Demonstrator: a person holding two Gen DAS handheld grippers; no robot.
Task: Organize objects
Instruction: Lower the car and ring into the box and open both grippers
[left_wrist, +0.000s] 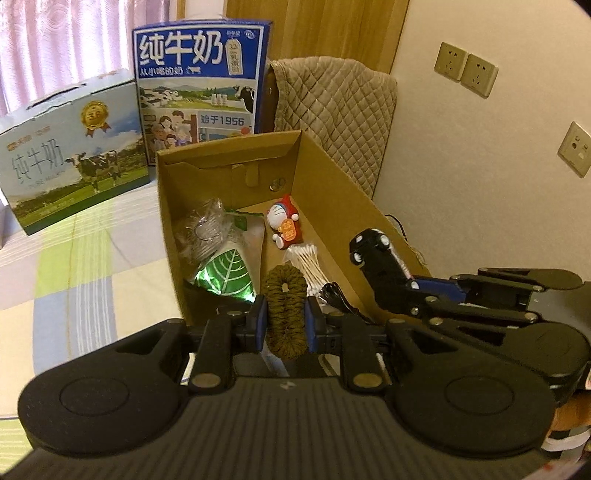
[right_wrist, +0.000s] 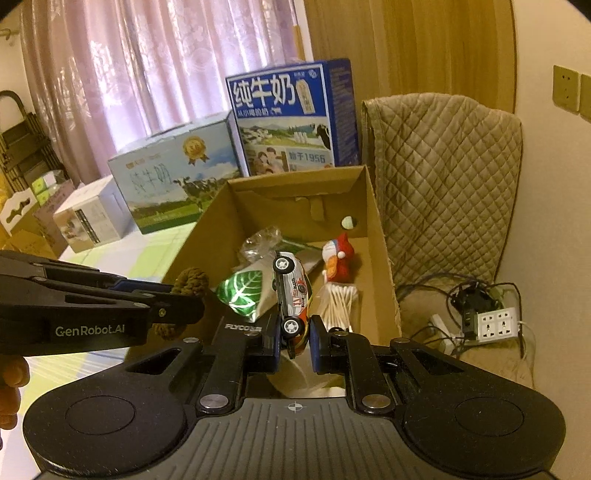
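Together, both tongs hover over the near end of the open cardboard box (left_wrist: 332, 177). The left tongs (left_wrist: 286, 317) are clenched on a brown scrunchie (left_wrist: 286, 314), squeezing it between their blue pads. The right tongs (right_wrist: 293, 341) grasp a white toy car (right_wrist: 291, 295), tipped on its side with its wheels facing left. Inside the box lie a green leaf-print packet (left_wrist: 225, 273), a clear plastic bag (left_wrist: 203, 230), a red-and-white figurine (left_wrist: 282, 225) and a bundle of cotton swabs (left_wrist: 306, 264). Two milk cartons (left_wrist: 201, 77) stand beyond the box on a striped bedsheet (left_wrist: 85, 273).
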